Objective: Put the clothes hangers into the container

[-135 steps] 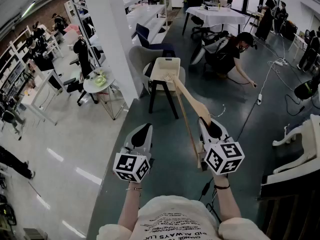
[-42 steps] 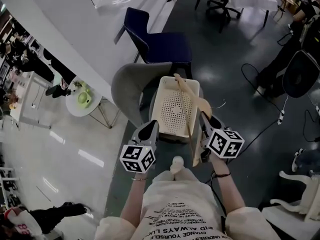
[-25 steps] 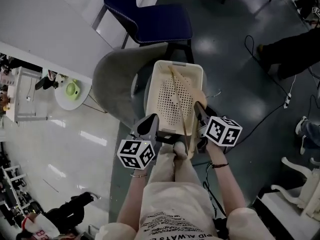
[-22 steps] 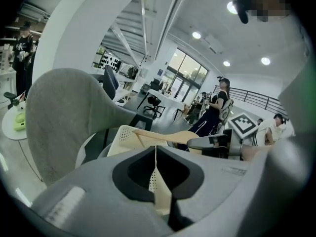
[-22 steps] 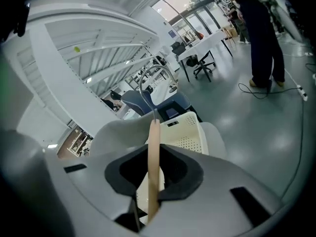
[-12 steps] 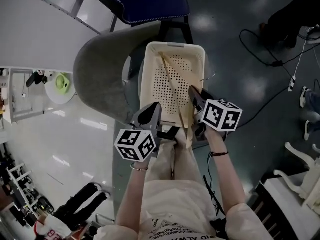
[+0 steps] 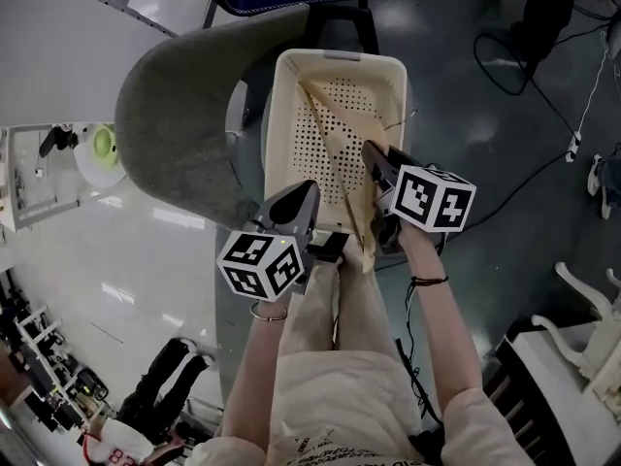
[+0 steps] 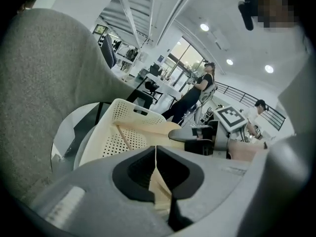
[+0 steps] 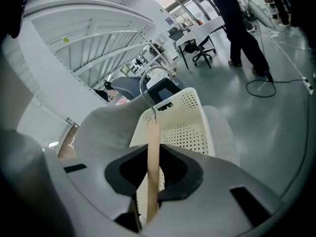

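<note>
**A:** Open hall with a grey floor [image 7: 485,115]. A grey chair [image 7: 165,115] carries the cream perforated container [image 7: 277,115] on its seat. Where is the clothes hanger?

**B:** It is in my right gripper [image 7: 374,158], whose jaws are clenched on the wooden hanger [image 7: 361,226] partway along its length. The far arm slants down inside the container, over the holed bottom. The near end pokes out past the near rim toward my legs. The wire hook [image 9: 143,90] shows ahead of the jaws, toward the container's far end. My left gripper [image 7: 301,194] hovers at the near rim, its jaws pressed together on nothing.

**A:** How is this step best done?

**B:** As I judge it, the hanger should go further in and lie flat along the container's long side, so that the near end clears the rim. The hook should stay off the wall and its handle slot, where it could catch. I would unclench only once the wood rests on the bottom; let go sooner and it may tip out over the near rim. The container looks loose on the seat, so the left gripper could steady it.
</note>
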A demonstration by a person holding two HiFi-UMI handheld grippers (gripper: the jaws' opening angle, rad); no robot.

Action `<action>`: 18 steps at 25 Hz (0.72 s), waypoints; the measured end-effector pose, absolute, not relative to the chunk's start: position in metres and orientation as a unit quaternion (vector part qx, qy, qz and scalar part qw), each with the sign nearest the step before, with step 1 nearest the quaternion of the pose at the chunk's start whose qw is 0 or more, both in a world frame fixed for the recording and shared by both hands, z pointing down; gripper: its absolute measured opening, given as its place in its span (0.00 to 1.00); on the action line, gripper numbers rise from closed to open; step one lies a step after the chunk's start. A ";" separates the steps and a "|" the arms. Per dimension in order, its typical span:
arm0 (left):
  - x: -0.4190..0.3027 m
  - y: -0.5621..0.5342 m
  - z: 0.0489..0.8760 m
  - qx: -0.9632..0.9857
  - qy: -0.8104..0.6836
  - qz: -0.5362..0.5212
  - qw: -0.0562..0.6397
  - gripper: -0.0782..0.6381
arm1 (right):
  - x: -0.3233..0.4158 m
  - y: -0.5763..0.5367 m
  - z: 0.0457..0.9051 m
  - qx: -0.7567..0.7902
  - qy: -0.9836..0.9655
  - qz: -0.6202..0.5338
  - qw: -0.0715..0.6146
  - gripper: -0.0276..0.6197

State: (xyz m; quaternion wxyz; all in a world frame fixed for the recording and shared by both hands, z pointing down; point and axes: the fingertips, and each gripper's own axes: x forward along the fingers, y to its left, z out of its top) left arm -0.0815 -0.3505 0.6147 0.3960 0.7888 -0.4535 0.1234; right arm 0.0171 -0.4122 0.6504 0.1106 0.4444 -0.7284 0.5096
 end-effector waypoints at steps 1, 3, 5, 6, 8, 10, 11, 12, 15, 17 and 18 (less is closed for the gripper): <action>-0.081 -0.350 0.617 0.789 -0.452 0.124 0.398 0.15 | 0.016 -0.414 0.653 0.442 -0.728 0.512 0.110 0.13; -0.080 -0.350 0.620 0.787 -0.451 0.122 0.403 0.15 | 0.014 -0.416 0.656 0.441 -0.728 0.514 0.112 0.13; -0.079 -0.349 0.623 0.786 -0.450 0.120 0.406 0.15 | 0.013 -0.418 0.659 0.441 -0.728 0.513 0.113 0.13; -0.079 -0.349 0.624 0.786 -0.450 0.120 0.407 0.15 | 0.011 -0.419 0.660 0.441 -0.728 0.514 0.112 0.13; -0.079 -0.349 0.625 0.785 -0.449 0.120 0.409 0.15 | 0.011 -0.421 0.660 0.442 -0.727 0.515 0.108 0.13; -0.079 -0.348 0.627 0.785 -0.448 0.119 0.411 0.15 | 0.014 -0.423 0.661 0.448 -0.724 0.513 0.108 0.13; -0.079 -0.348 0.628 0.785 -0.448 0.120 0.411 0.15 | 0.015 -0.423 0.662 0.450 -0.723 0.514 0.107 0.13; -0.079 -0.347 0.629 0.785 -0.448 0.120 0.412 0.15 | 0.016 -0.423 0.663 0.451 -0.720 0.516 0.106 0.13; -0.076 -0.346 0.630 0.784 -0.445 0.120 0.415 0.15 | 0.022 -0.423 0.669 0.460 -0.712 0.517 0.117 0.13; -0.075 -0.346 0.632 0.785 -0.443 0.119 0.417 0.15 | 0.026 -0.423 0.677 0.470 -0.706 0.511 0.141 0.14; -0.074 -0.345 0.633 0.785 -0.443 0.119 0.417 0.15 | 0.028 -0.422 0.681 0.474 -0.702 0.508 0.155 0.14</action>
